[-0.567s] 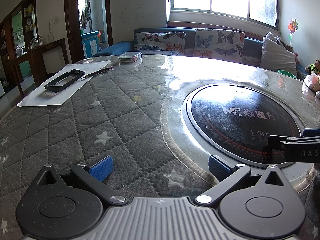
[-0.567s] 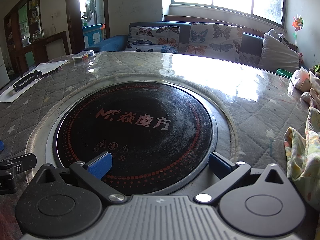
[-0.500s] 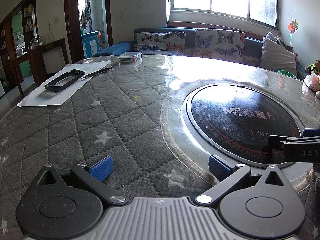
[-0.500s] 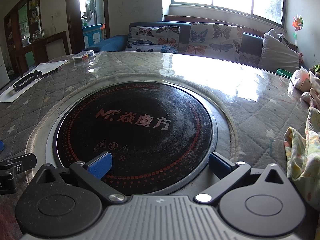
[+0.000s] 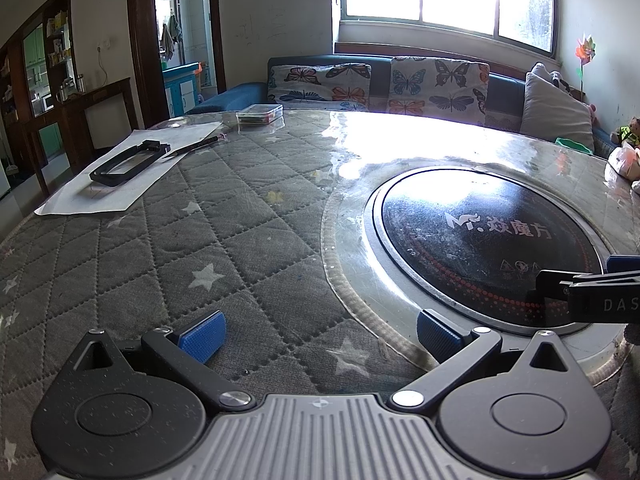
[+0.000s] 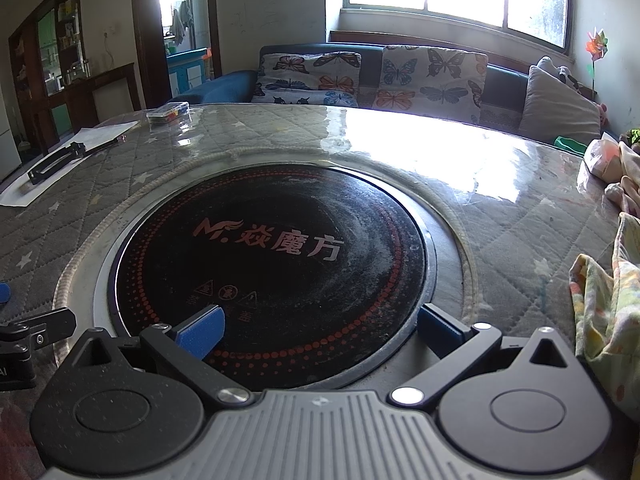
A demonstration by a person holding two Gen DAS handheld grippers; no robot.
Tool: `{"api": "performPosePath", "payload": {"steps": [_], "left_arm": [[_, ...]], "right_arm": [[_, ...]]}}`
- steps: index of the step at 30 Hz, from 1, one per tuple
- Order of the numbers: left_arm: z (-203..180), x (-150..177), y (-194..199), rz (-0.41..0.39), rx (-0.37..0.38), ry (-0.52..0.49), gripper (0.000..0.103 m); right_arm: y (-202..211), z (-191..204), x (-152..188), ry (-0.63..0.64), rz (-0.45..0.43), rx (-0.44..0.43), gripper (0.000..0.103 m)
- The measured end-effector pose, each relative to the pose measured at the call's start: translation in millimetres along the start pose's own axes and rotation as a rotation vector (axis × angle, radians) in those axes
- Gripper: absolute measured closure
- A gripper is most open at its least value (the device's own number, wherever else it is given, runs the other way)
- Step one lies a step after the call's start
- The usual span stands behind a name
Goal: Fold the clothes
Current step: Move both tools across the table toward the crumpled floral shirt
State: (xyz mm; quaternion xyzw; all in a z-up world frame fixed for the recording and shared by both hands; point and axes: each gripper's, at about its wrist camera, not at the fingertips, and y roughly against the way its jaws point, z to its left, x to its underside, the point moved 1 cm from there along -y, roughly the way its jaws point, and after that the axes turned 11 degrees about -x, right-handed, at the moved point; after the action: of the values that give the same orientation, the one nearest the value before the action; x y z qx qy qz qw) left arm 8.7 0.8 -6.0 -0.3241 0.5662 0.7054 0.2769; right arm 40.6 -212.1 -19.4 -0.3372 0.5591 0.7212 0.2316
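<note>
A yellow and pale patterned garment [image 6: 608,300] lies crumpled at the right edge of the table in the right wrist view, just right of my right gripper. More pale clothing [image 6: 624,176] is heaped farther back on the right. My right gripper [image 6: 320,330] is open and holds nothing, low over the black round cooktop [image 6: 272,264]. My left gripper [image 5: 320,334] is open with nothing in it, over the grey quilted star-print table cover [image 5: 160,240]. In the left wrist view the right gripper's finger shows at the right edge. No garment appears in the left wrist view.
A white paper sheet [image 5: 120,176] with a black frame-shaped tool [image 5: 128,162] and a pen lies at the table's far left. A clear plastic box [image 5: 259,114] sits at the far edge. Behind the table is a sofa with butterfly cushions [image 5: 380,84].
</note>
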Motion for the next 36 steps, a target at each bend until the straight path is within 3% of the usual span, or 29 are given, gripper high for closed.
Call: {"api": "performPosePath", "payload": {"steps": [13, 36], "left_arm": [[-19, 2, 19, -0.019, 0.026, -0.074, 0.0], [-74, 13, 86, 0.001, 0.154, -0.205, 0.0]], "right_arm": [[25, 6, 6, 0.048, -0.006, 0.004, 0.0], [140, -7, 52, 0.043, -0.049, 0.032, 0.0]]}}
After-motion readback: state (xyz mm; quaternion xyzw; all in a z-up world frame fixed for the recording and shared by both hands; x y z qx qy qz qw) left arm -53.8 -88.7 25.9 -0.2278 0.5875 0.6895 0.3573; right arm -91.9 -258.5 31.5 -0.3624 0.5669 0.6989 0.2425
